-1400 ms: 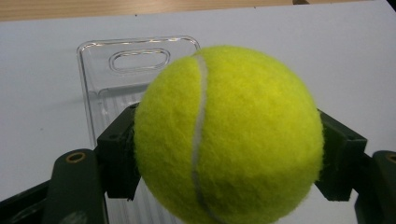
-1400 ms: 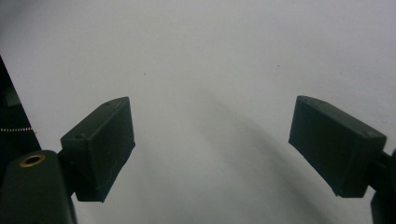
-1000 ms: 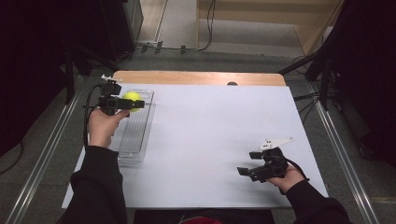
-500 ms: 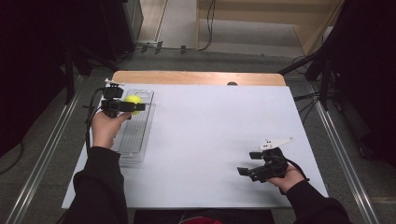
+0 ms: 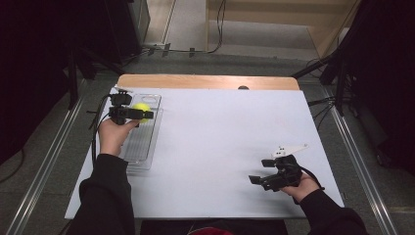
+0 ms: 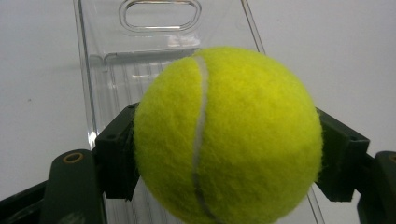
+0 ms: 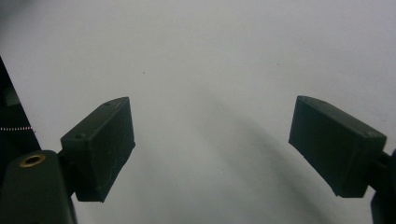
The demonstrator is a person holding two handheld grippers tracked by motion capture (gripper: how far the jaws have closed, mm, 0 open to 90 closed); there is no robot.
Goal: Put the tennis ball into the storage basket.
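Observation:
A yellow tennis ball (image 6: 224,135) sits between the two black pads of my left gripper (image 6: 229,156), which press on its sides; the jaws have just been opening slightly with the ball still between them. In the high view the left gripper (image 5: 142,113) holds the ball (image 5: 141,108) over the far end of a clear plastic tray (image 5: 139,147) at the table's left. The tray's handle slot (image 6: 156,14) lies beyond the ball. My right gripper (image 5: 259,171) rests open at the near right, with only white table between its jaws (image 7: 224,149).
A white sheet (image 5: 220,137) covers the table, with a wooden strip (image 5: 205,81) along the far edge. Cables trail from both grippers. Metal rails run on the floor along both sides of the table.
The left gripper with the ball has shifted a little toward the person over the tray. The right gripper has not moved.

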